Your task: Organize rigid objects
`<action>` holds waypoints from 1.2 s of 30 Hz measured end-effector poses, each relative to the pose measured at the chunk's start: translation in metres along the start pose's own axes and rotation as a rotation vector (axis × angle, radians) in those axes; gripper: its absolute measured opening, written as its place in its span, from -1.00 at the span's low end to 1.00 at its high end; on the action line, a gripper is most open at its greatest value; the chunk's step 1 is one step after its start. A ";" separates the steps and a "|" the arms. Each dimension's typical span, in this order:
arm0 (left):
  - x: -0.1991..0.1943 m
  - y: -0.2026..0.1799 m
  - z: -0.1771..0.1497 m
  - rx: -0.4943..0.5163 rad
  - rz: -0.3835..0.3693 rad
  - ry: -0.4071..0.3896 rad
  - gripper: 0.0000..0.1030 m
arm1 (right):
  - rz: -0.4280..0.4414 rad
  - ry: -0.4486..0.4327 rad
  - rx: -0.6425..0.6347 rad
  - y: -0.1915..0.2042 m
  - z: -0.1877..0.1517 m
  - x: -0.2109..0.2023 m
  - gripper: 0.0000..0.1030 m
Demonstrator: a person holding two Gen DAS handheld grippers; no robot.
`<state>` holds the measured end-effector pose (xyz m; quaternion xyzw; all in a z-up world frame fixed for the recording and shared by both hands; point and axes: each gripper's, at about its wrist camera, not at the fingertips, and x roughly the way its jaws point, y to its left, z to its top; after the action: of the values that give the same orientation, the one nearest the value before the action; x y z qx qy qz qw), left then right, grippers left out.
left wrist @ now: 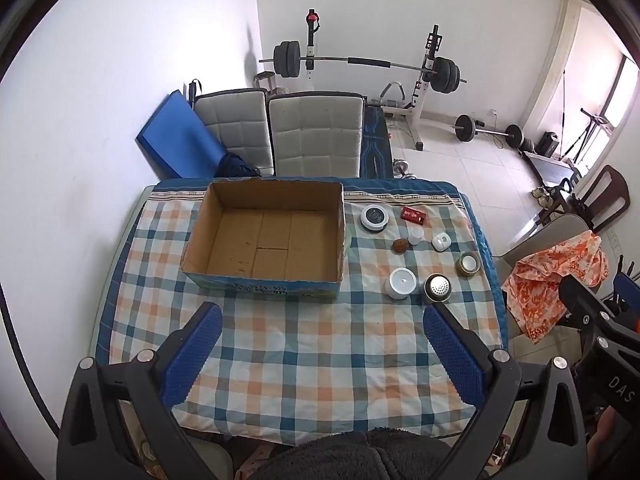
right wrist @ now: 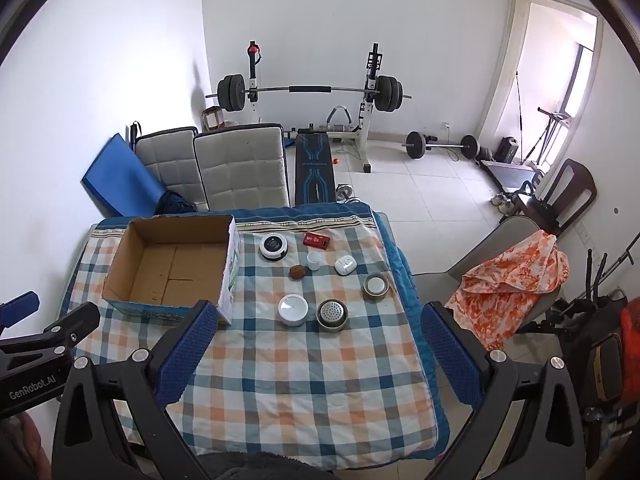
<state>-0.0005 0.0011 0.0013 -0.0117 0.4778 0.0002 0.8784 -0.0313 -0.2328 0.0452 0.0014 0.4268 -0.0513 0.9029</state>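
A table point(left wrist: 472, 216) covered w/ a plaid cloth point(left wrist: 320, 360) was seen from above in both views. On its left-rear part an open cardboard box point(left wrist: 224, 224) was set, w/ nothing visible inside. Behind the table, two padded chair backs point(left wrist: 316, 136) and a barbell on a rack point(left wrist: 368, 64) were noted; an orange patterned cloth point(right wrist: 516, 276) was draped over a chair at the right.

The left gripper point(left wrist: 322, 334) was held above the near part of the cloth, jaws spread wide, nothing between them. The right gripper point(right wrist: 318, 332) was likewise held spread apart over the cloth, nothing pinched.

All small items were grouped right of the box, apart from one another. Nearest the grippers, a white round lid point(right wrist: 293, 309) was laid just beside a metal perforated-top tin point(right wrist: 332, 314). Further right, a brass-rimmed round tin point(right wrist: 376, 284) was placed. At the rear, a black-faced round device w/ a white rim point(right wrist: 273, 246) was set close to the box's right wall, w/ a red flat packet point(right wrist: 316, 241) to its right. Between those rows, a small white case point(right wrist: 345, 265), a small white cup point(right wrist: 314, 260) and a brown nut-like object point(right wrist: 297, 272) were placed, the brown one just beside the cup. Exact contact btw. those two couldn't be told.
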 end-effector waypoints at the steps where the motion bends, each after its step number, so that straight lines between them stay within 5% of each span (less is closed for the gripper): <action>1: 0.000 0.000 0.000 0.001 0.003 -0.002 1.00 | -0.004 -0.003 -0.006 0.004 0.000 -0.001 1.00; 36: -0.017 -0.004 0.005 0.000 -0.001 -0.028 1.00 | -0.031 -0.022 -0.013 0.006 0.001 -0.006 1.00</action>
<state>-0.0054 -0.0024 0.0183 -0.0118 0.4654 -0.0003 0.8850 -0.0339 -0.2261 0.0500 -0.0118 0.4169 -0.0627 0.9067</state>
